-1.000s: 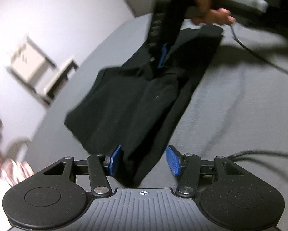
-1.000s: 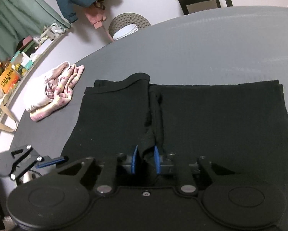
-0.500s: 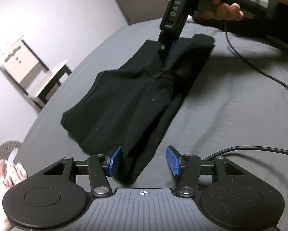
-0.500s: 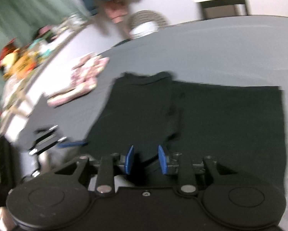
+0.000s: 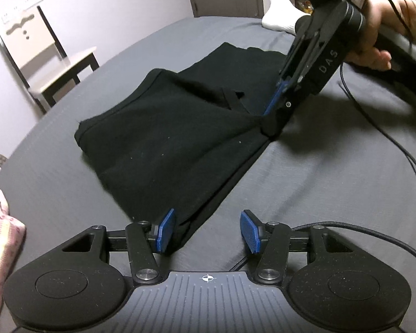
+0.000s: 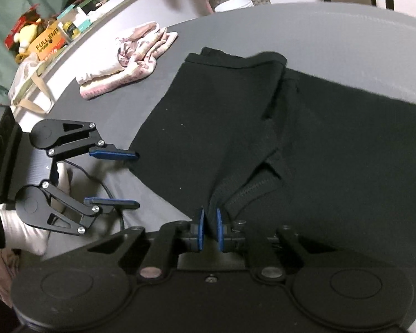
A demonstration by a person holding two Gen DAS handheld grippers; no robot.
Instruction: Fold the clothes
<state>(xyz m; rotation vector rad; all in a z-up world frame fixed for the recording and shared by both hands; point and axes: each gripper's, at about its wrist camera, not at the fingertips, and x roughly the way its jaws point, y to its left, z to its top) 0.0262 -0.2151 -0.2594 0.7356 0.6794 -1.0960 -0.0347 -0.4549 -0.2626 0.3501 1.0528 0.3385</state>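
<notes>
A black garment [image 5: 166, 138] lies spread on the grey bed sheet [image 5: 305, 194]. My left gripper [image 5: 208, 230] is open at the garment's near corner, and the cloth edge lies just inside its left pad [image 5: 165, 231]. In the right wrist view the left gripper [image 6: 137, 179] shows open beside the garment [image 6: 222, 111]. My right gripper [image 6: 209, 229] is shut on a raised fold of black cloth. The left wrist view shows the right gripper [image 5: 272, 119] pinching that fold at the garment's right edge, held by a hand [image 5: 374, 50].
A pink patterned cloth pile [image 6: 130, 55] lies on the bed left of the garment. A black cable [image 5: 374, 127] trails over the sheet at right. A small chair [image 5: 55, 63] stands past the bed's edge. A cluttered ledge [image 6: 47, 38] runs along the wall.
The right gripper has carried its pinched fold across the garment toward the near right edge, its jaws now closer together than half a second ago. The left gripper has stayed open at the corner.
</notes>
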